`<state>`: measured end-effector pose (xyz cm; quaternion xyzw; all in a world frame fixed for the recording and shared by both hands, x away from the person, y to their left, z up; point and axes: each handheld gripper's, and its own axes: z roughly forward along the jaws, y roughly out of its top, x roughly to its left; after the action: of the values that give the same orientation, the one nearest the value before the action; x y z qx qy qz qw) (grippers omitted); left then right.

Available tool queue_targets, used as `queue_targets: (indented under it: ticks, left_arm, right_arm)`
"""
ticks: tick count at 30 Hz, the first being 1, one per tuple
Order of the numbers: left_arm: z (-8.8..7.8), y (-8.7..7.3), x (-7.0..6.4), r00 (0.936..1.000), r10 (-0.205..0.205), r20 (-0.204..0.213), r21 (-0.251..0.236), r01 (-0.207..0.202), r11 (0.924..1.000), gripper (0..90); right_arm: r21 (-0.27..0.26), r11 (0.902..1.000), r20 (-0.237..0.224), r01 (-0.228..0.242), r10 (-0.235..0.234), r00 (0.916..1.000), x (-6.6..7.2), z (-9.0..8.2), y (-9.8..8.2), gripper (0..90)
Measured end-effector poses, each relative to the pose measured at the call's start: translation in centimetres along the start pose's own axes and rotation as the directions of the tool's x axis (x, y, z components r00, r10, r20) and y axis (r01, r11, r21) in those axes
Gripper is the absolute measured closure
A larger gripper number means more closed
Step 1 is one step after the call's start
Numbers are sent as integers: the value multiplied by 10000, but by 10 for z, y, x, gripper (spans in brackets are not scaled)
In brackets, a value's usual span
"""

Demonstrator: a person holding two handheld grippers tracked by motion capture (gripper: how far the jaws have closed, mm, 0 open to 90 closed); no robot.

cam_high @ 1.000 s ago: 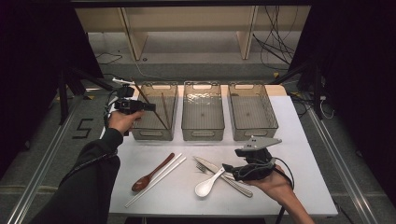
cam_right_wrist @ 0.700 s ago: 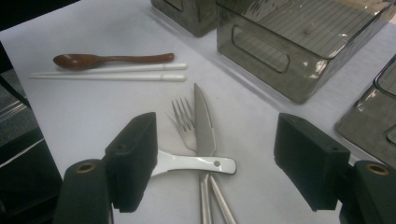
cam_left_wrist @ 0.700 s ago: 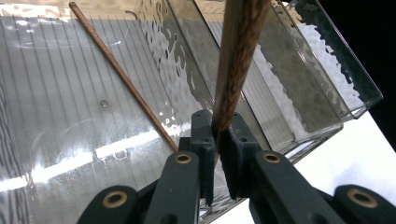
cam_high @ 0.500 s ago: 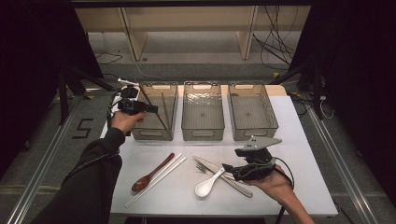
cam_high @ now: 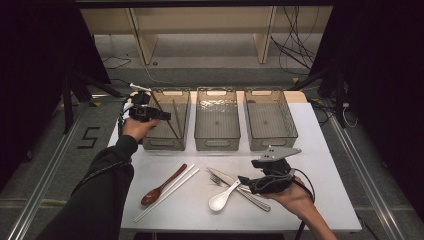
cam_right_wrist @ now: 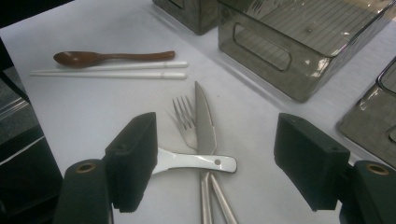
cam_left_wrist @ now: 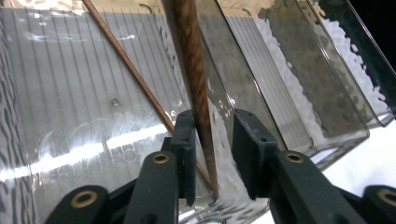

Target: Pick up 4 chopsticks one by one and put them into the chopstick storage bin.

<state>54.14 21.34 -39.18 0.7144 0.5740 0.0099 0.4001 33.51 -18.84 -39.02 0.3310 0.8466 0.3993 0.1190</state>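
While the left gripper (cam_high: 162,116) hangs over the left bin (cam_high: 167,141), at about ten o'clock on the table (cam_high: 320,200), its jaws have just been opening, and in the left gripper view a dark wooden chopstick (cam_left_wrist: 194,74) stands between them, apparently loose, though contact with the left pad is hard to rule out. A second chopstick (cam_left_wrist: 130,65) leans inside the same bin. At about five o'clock the right gripper (cam_high: 245,181) rests low with jaws wide and holding nothing; before it lie a white spoon (cam_right_wrist: 196,161), a fork (cam_right_wrist: 184,119) and a knife (cam_right_wrist: 204,121). Toward seven o'clock lie a wooden spoon (cam_high: 162,185) and white chopsticks (cam_high: 167,194).
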Motion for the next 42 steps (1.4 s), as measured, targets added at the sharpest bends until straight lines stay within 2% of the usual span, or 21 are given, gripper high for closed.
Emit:
queue_targets:
  ticks: [3,10,17,20,23,25,29,32,36,38,40,42]
  left_arm:
    - [3,1,0,9996,-21,-284,62,23,10000,604]
    - [4,0,-1,9995,59,-317,125,-55,9999,531]
    - [-8,0,-12,9993,379,20,-156,-379,9992,389]
    - [-18,-2,-18,9987,428,279,-497,-413,9979,324]
    - [-29,-6,-25,9968,721,359,-685,-695,9952,267]
    - [-35,-10,-30,9935,1039,468,-676,-1006,9926,247]
    - [-48,-23,-42,9857,1411,923,-681,-1351,9885,231]
    - [-54,-35,-49,9783,1782,1060,-642,-1722,9830,216]
    - [-58,-47,-58,9665,2282,1177,-282,-2264,9736,210]
    - [-60,-54,-63,9602,2510,1228,-315,-2490,9680,208]
    - [-60,-63,-67,9534,2731,1279,-28,-2750,9614,208]
    - [-59,-72,-70,9517,2787,1289,134,-2827,9591,208]
  right_arm:
    - [10,10000,-9,-6,6,10000,0,0,0,313]
    - [21,10000,-30,14,-14,10000,0,0,0,313]
    - [21,10000,-17,-1,1,10000,0,0,0,313]
    - [10,10000,-8,-11,11,10000,0,0,0,313]
    - [22,10000,15,-26,26,10000,0,0,0,313]
    - [32,10000,26,-38,38,10000,-1,0,-1,313]
    - [-2,10000,27,-41,41,10000,0,-1,0,311]
    - [-22,10000,49,-56,56,10000,0,-1,-1,310]
    - [-54,9999,73,-87,87,9999,-1,-2,-2,308]
    - [-75,9999,83,-97,97,9999,0,-3,-2,309]
    - [-96,9999,81,-83,83,9999,0,-4,-2,308]
    - [-112,9999,75,-70,71,9999,0,-4,-3,308]
